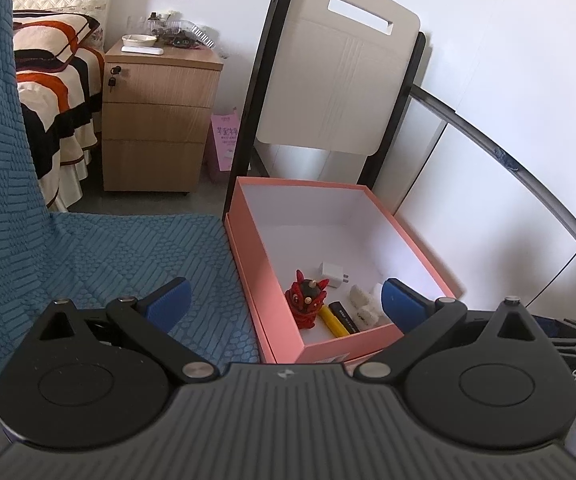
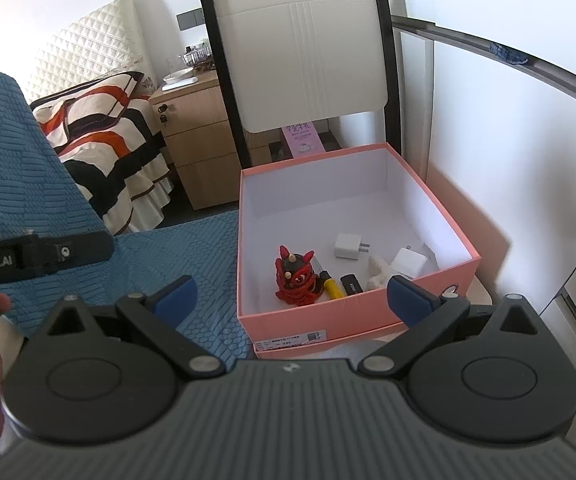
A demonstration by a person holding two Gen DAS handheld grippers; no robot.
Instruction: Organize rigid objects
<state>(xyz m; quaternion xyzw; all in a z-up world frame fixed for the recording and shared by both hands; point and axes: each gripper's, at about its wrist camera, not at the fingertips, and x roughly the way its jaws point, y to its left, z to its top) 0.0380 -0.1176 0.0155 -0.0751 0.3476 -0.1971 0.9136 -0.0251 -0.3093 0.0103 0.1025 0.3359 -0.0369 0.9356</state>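
Observation:
A pink box [image 1: 272, 280] [image 2: 311, 320] stands open on the blue cover. Inside lie a red figurine [image 1: 305, 302] [image 2: 295, 276], a yellow stick [image 1: 333, 320] [image 2: 333, 288], a black stick [image 1: 345, 316] [image 2: 351, 283], a white charger [image 1: 331, 274] [image 2: 347, 246], a second white charger [image 2: 407, 262] and a white lumpy piece [image 1: 361, 300] [image 2: 377, 272]. My left gripper [image 1: 286, 304] is open and empty, held in front of the box. My right gripper [image 2: 291, 296] is open and empty, also in front of the box.
A blue textured cover [image 1: 108, 256] [image 2: 192, 248] spreads left of the box. A white folding chair [image 1: 339, 76] [image 2: 303, 52] stands behind it. A wooden drawer cabinet [image 1: 156, 120] [image 2: 200, 136] and a striped bed [image 1: 56, 92] are at the back left. A white wall is at the right.

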